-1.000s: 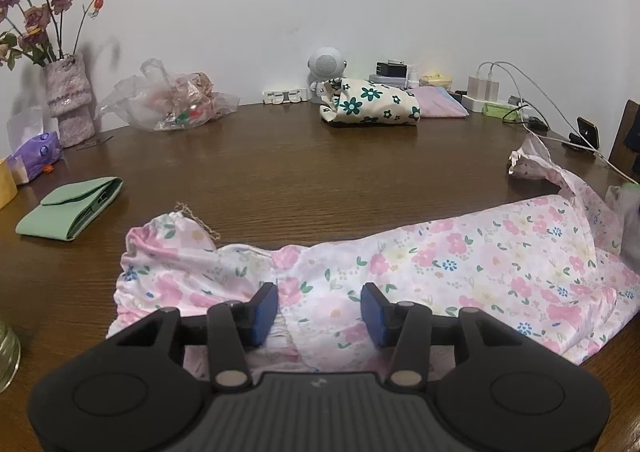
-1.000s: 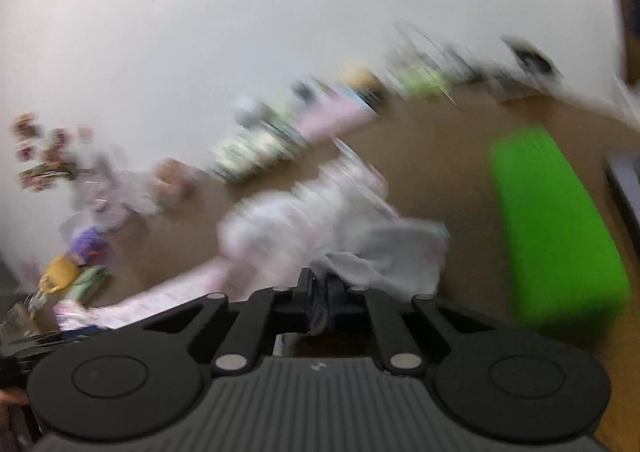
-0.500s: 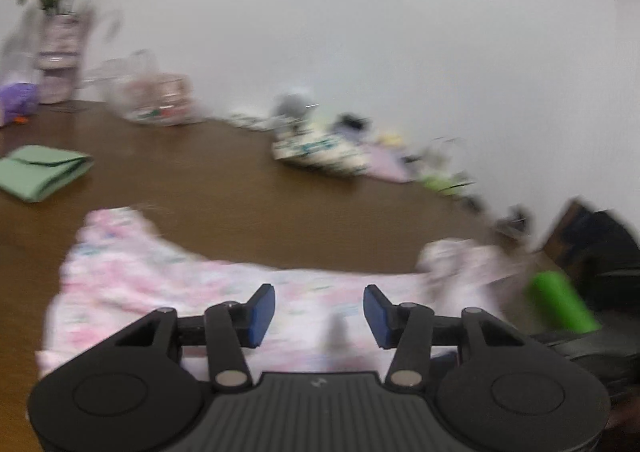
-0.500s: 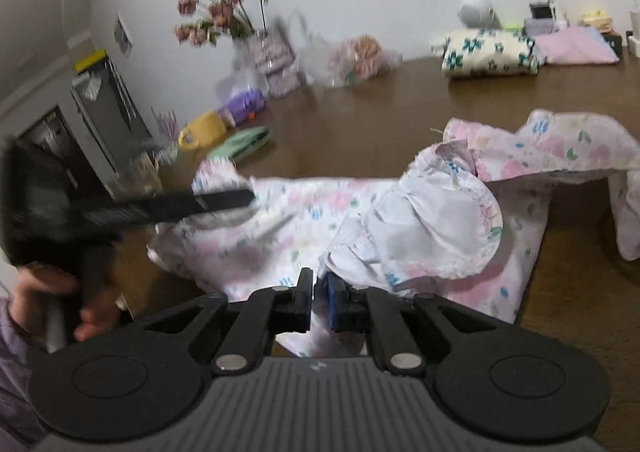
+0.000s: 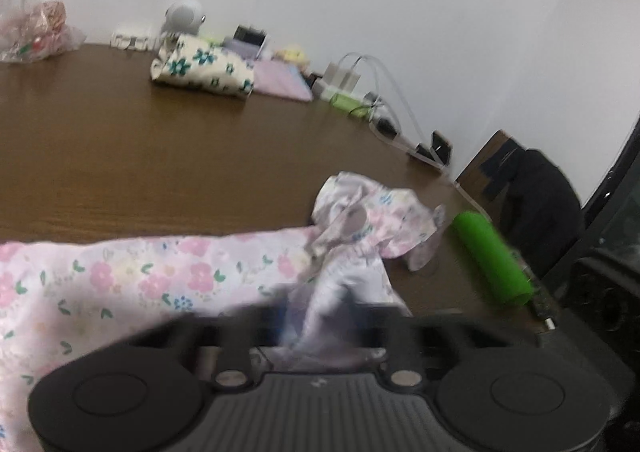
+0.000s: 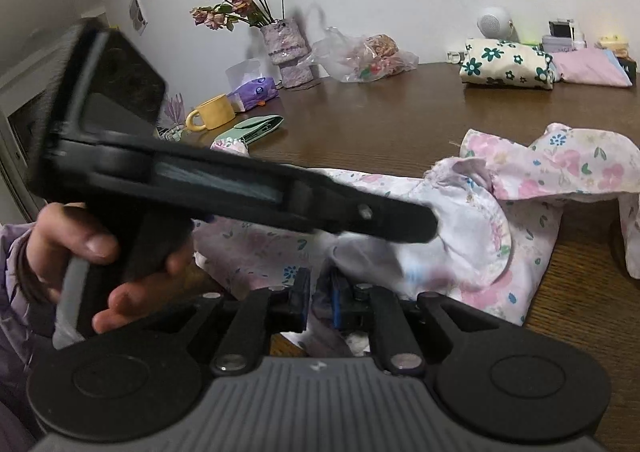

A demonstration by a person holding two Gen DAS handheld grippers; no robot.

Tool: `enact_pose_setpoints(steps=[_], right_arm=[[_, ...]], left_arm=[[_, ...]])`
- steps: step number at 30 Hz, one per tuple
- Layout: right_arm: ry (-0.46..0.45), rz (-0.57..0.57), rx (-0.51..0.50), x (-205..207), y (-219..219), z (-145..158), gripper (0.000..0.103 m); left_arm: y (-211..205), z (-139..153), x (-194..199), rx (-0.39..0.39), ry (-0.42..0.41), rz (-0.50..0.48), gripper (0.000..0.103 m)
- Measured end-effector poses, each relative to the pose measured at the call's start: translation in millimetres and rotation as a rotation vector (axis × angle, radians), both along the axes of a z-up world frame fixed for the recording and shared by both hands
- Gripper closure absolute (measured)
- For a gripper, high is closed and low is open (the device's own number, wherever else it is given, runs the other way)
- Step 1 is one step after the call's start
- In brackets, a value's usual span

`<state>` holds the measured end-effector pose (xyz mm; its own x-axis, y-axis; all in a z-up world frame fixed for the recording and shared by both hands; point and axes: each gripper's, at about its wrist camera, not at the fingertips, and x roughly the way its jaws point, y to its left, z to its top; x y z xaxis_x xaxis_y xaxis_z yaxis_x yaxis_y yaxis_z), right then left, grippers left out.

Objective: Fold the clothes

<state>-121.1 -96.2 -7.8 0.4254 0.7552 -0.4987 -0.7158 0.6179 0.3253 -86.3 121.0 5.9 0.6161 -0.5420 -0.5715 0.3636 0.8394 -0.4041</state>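
A pink floral garment (image 5: 160,276) lies across the brown table (image 5: 160,156), with its right end bunched up. In the blurred left wrist view my left gripper (image 5: 318,316) looks open, with a raised fold of the fabric between its fingers. The right wrist view shows that left gripper (image 6: 424,226) from the side, held by a hand (image 6: 80,244), its tip over the white inside of the garment (image 6: 480,212). My right gripper (image 6: 319,292) is shut on the garment's near edge, with cloth pinched between the blue pads.
A folded cream flower-print cloth (image 6: 504,60) and a pink one (image 5: 280,80) lie at the back. To the left stand a vase (image 6: 284,40), a yellow mug (image 6: 214,116), a green pouch (image 6: 256,126) and a plastic bag (image 6: 368,56). A green cylinder (image 5: 492,252), cables (image 5: 380,92) and a chair (image 5: 532,188) are at right.
My left gripper has swung right along the garment to the bunched end beside the right gripper. The right gripper stays shut on the fabric, which it has drawn over the spread part.
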Motion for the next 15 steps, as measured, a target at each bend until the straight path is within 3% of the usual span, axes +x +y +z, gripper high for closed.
enact_pose_setpoints(steps=[2, 3, 4, 5, 8, 15], right_arm=[[-0.003, 0.000, 0.018, -3, -10, 6, 0.089], [-0.005, 0.000, 0.027, -4, -15, 9, 0.076], [-0.006, 0.000, 0.036, -6, -20, 11, 0.051], [-0.008, 0.000, 0.045, -7, -25, 14, 0.042], [-0.013, -0.002, 0.073, -11, -40, 23, 0.039], [0.141, -0.520, 0.172, 36, -116, 25, 0.037]], left_arm=[[0, -5, -1, 0.004, -0.002, 0.016, 0.098], [0, -6, -3, 0.013, -0.010, 0.028, 0.098], [1, -8, -4, 0.016, -0.015, 0.039, 0.099], [2, -9, -6, 0.011, -0.015, 0.047, 0.099], [9, -11, -12, -0.012, -0.014, 0.069, 0.099], [15, -13, -17, -0.037, -0.028, 0.078, 0.098]])
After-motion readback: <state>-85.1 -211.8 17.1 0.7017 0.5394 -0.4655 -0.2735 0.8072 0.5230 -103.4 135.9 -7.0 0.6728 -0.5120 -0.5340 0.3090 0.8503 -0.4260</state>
